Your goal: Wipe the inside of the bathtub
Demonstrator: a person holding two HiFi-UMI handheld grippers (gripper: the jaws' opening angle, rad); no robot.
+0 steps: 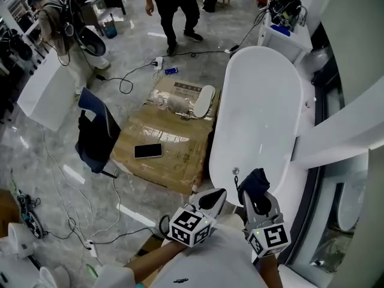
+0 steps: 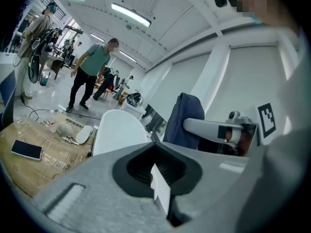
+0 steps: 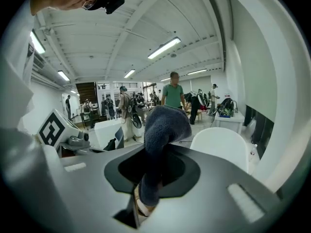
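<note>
Two tongs sit at the near end of the white bathtub [image 1: 258, 89]. My right tongs [image 1: 257, 200] clamp a dark blue cloth [image 1: 254, 181]; my left tongs [image 1: 215, 198] are closed, empty.

Right claw [image 3: 146, 198] pinching dark cloth [image 3: 163, 130], bathtub [image 3: 221, 147] beyond
</note>
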